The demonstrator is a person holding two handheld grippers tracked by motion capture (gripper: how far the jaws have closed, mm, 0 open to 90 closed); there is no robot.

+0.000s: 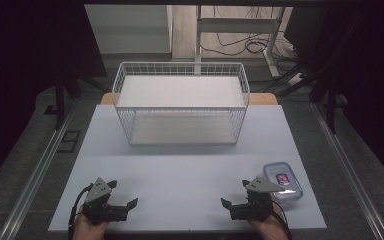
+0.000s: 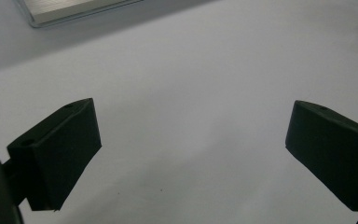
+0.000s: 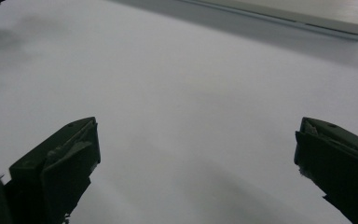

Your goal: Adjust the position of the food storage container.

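A white wire basket [image 1: 180, 102] stands at the back middle of the white table [image 1: 180, 170]. A small clear lidded container [image 1: 282, 182] with something dark and red inside lies near the front right corner. My left gripper [image 1: 124, 193] rests low at the front left, held by a hand, jaws spread wide with nothing between them. My right gripper [image 1: 234, 192] sits at the front right, just left of the container, also wide open and empty. In the left gripper view the left gripper [image 2: 191, 135] frames bare tabletop; in the right gripper view the right gripper [image 3: 196, 140] does the same.
The basket's base edge [image 2: 70, 9] shows at the top of the left gripper view, and the basket's base edge [image 3: 307, 14] at the top of the right gripper view. Desk legs and cables [image 1: 250, 45] lie beyond the table. Metal rails [image 1: 40, 170] run along both sides.
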